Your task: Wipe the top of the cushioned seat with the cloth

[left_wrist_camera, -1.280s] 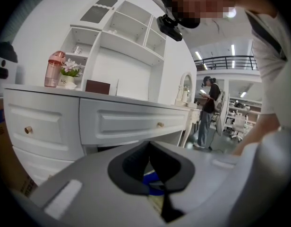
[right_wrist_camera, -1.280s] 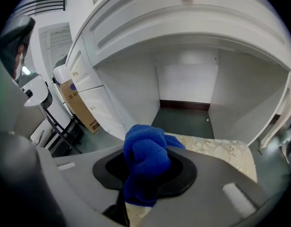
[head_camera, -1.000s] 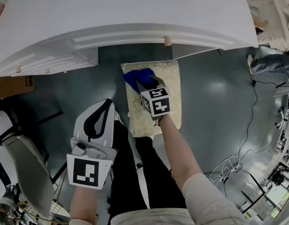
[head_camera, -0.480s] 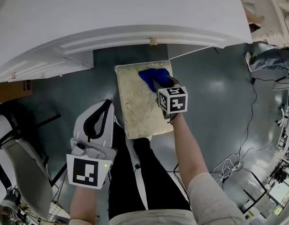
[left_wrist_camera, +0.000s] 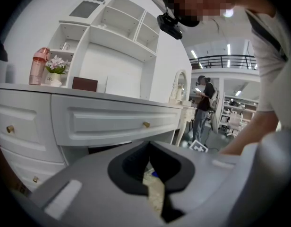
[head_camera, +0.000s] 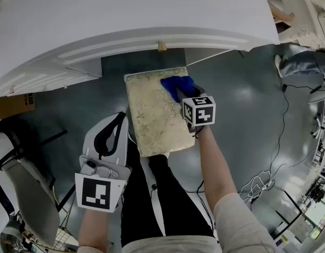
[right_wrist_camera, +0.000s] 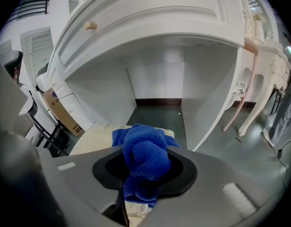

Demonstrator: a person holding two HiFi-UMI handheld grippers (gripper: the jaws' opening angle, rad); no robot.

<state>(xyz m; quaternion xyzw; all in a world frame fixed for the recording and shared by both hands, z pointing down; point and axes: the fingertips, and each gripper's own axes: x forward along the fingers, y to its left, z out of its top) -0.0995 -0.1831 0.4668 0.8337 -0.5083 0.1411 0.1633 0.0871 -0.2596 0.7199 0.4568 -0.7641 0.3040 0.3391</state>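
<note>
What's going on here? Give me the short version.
A person is wiping a cushioned seat with a blue cloth. The right gripper is shut on the cloth and presses it onto the seat's far right corner, just in front of the white dressing table. The left gripper hangs back by the person's leg, jaws together, holding nothing.

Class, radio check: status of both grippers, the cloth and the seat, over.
Right gripper shut on blue cloth, at far right corner of cushioned seat. Left gripper shut, empty, left of seat. White desk sits just beyond far edge.
</note>
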